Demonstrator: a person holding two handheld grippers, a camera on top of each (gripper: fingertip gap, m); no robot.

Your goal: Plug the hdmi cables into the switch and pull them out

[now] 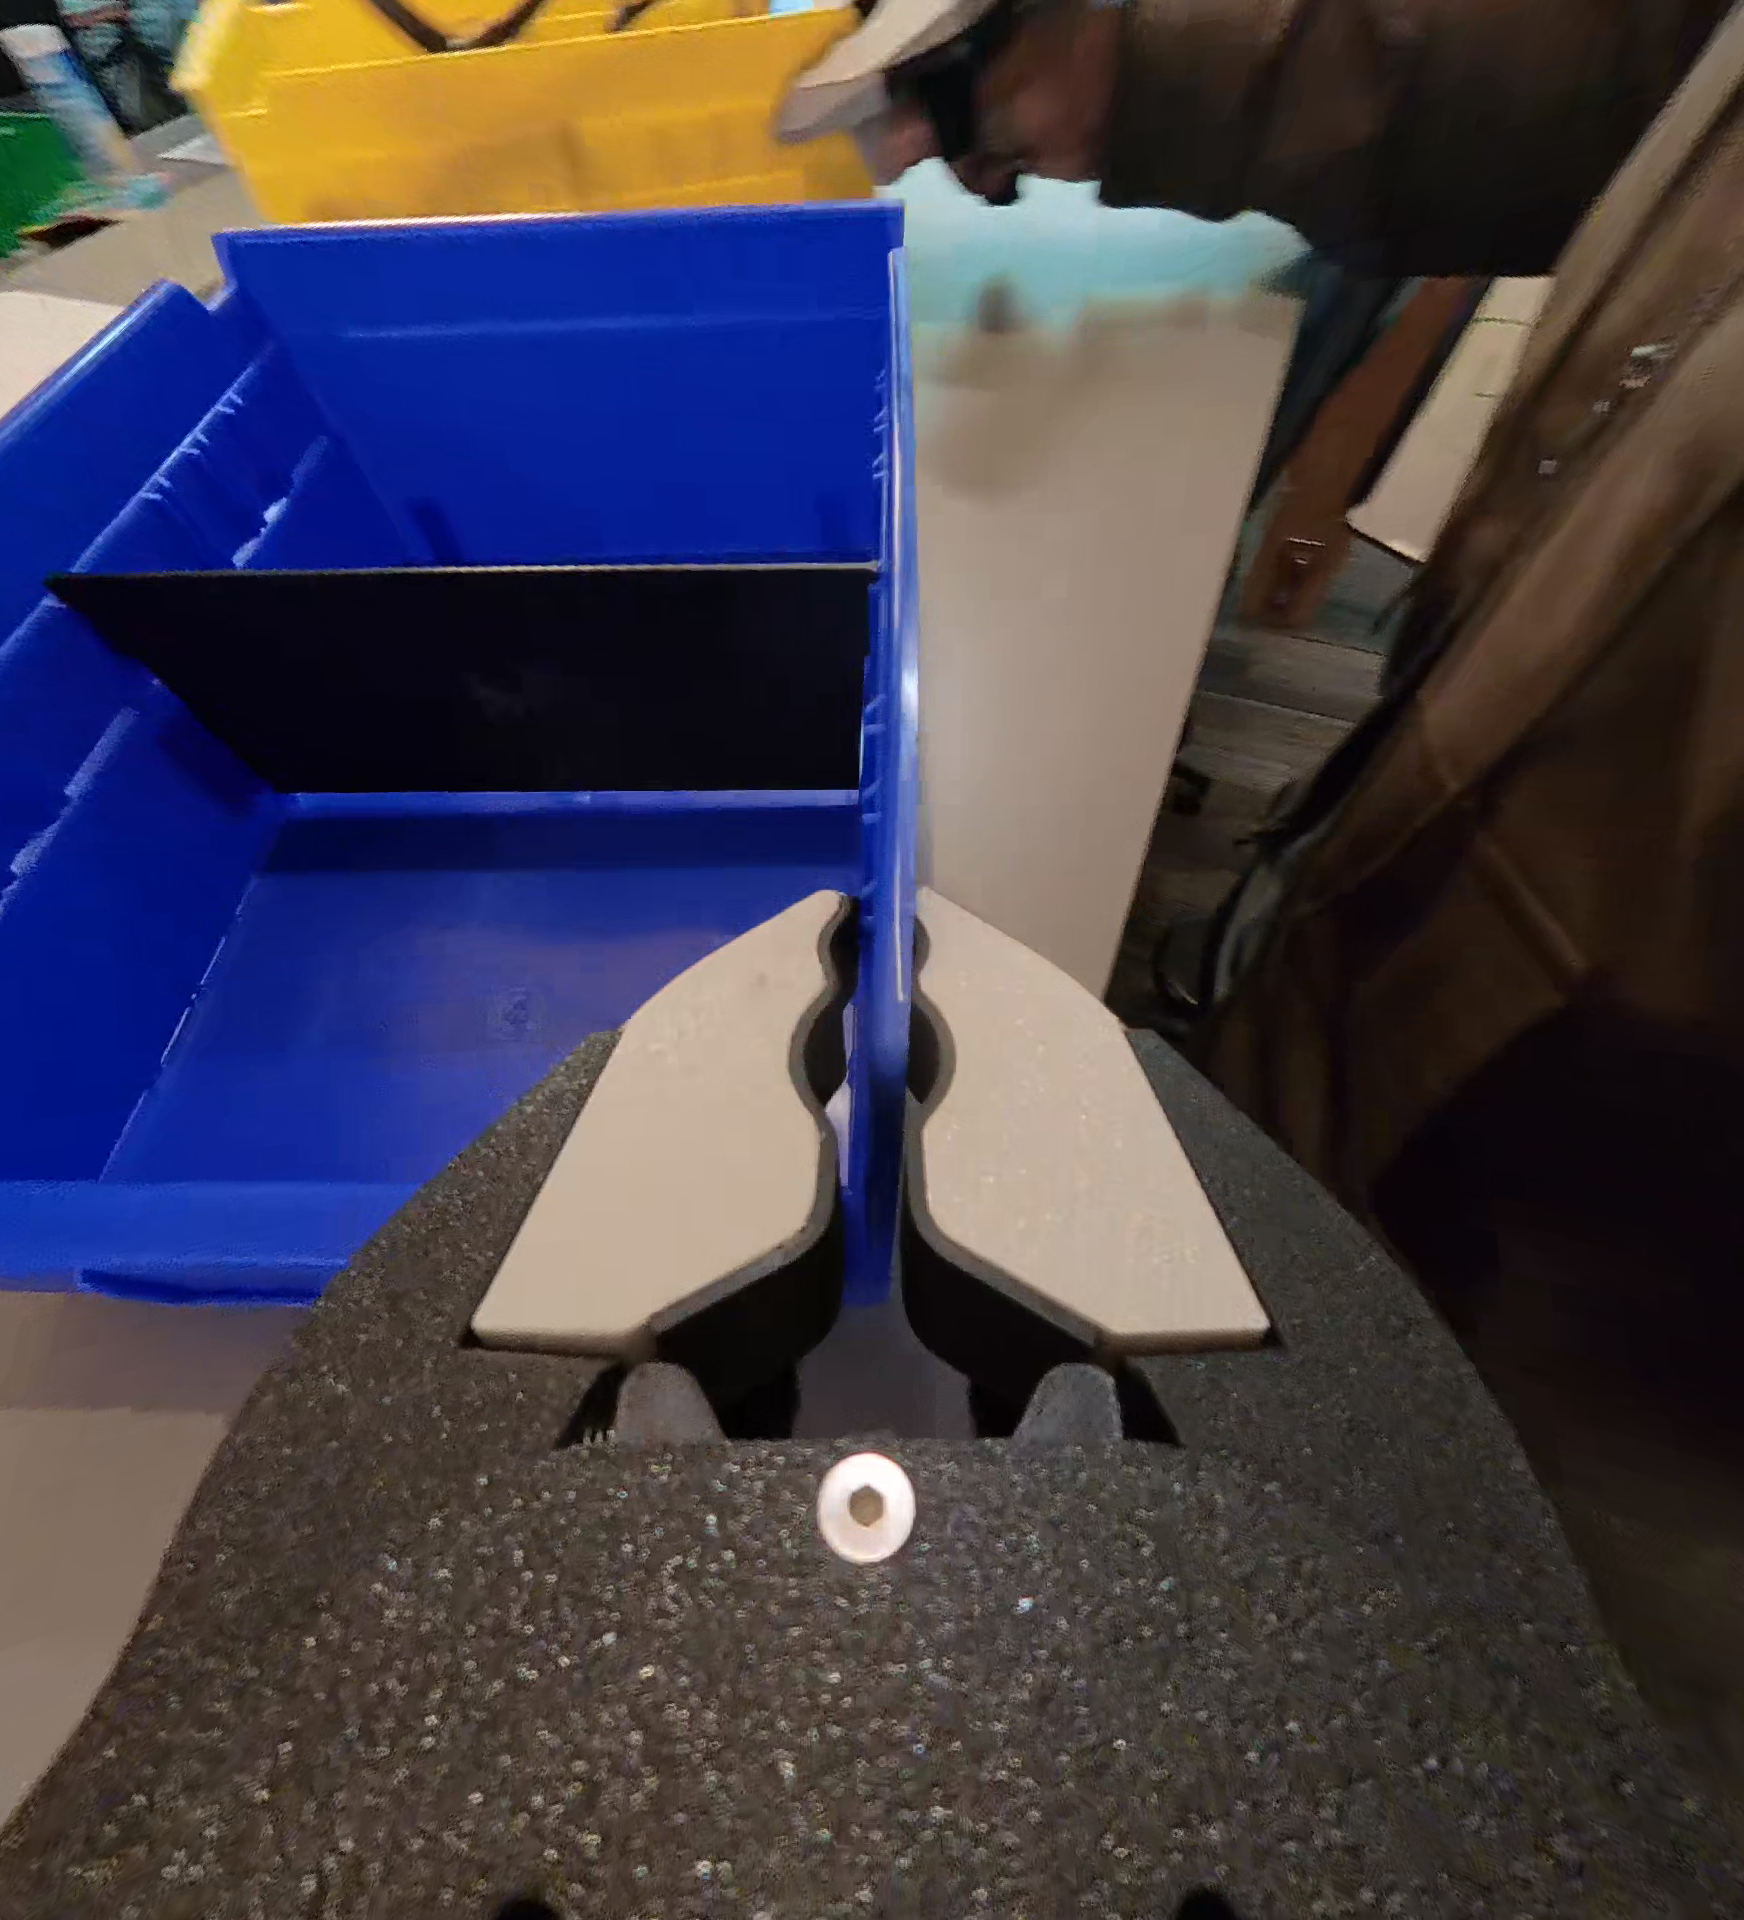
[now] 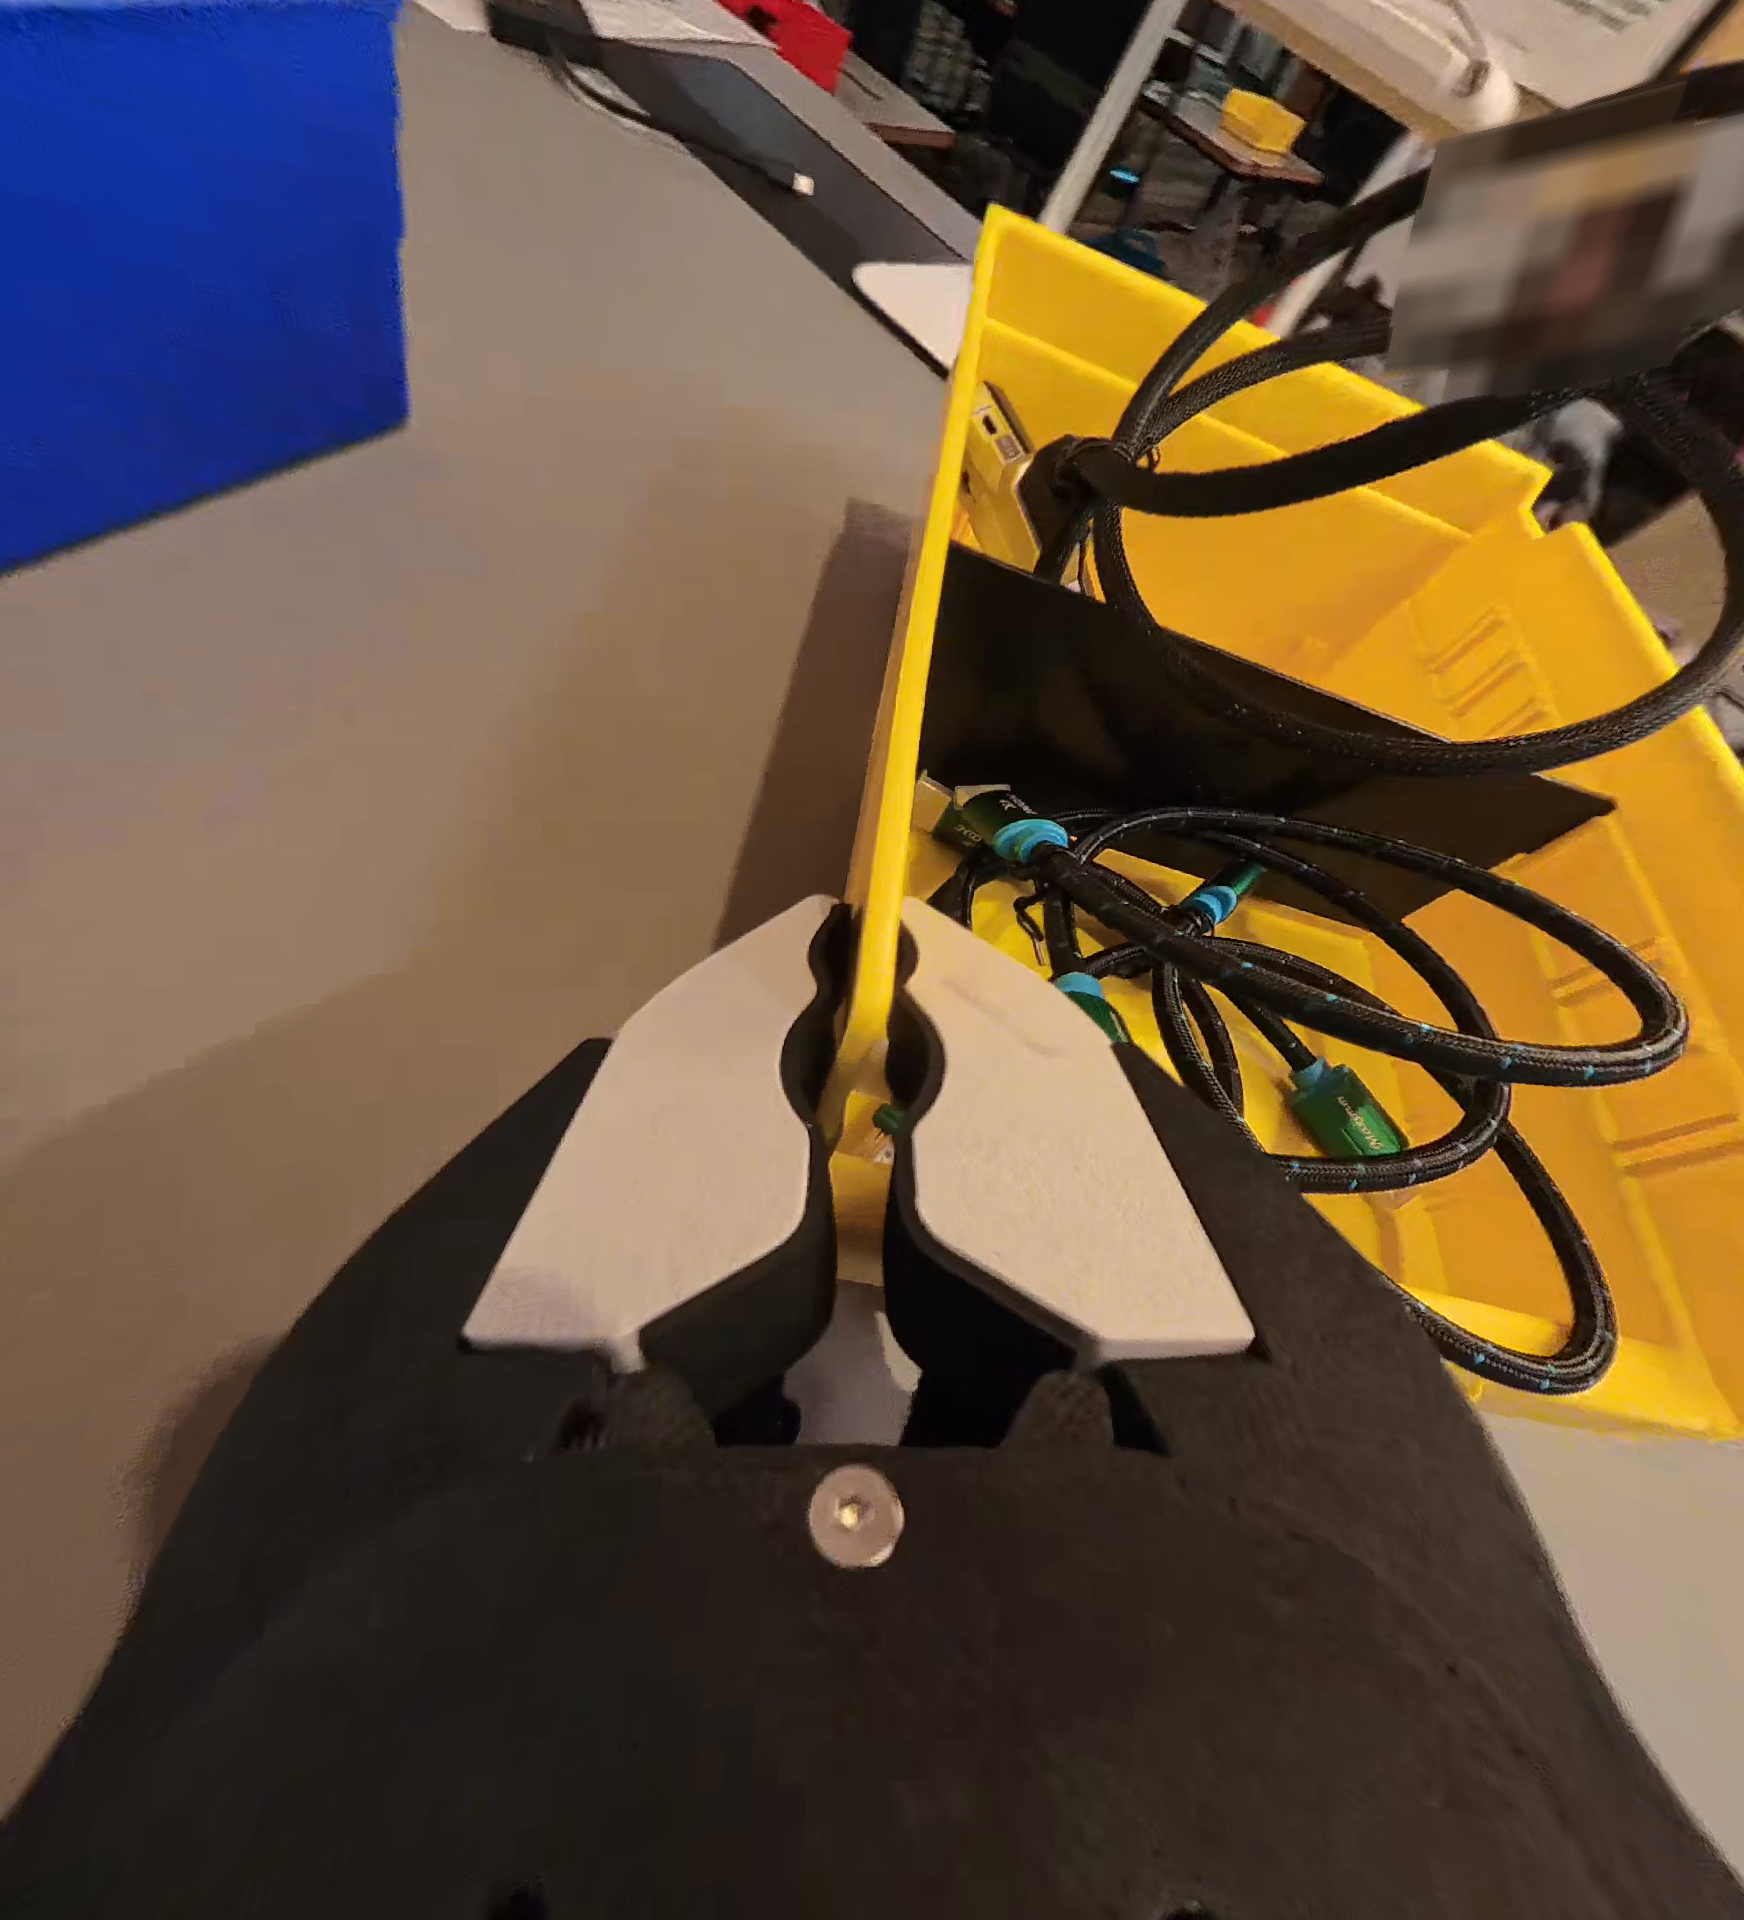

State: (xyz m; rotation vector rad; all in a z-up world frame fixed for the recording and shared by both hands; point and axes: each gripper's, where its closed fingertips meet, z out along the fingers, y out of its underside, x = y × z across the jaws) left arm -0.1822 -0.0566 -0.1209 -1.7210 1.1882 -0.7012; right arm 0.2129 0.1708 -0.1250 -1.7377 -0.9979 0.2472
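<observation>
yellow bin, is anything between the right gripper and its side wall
Nothing visible. The right gripper is already closed on the side wall of the yellow plastic bin, one finger outside, one inside. The black braided cables with green plugs lie on the bin floor beside the inner finger, not between finger and wall.

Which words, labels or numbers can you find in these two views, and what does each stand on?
On the green cable plugs in the yellow bin: pale lettering, not transcribed.
On the floor of the blue bin: small moulded mark, too blurred to read.
On the paper sheets beyond: print too small.
</observation>
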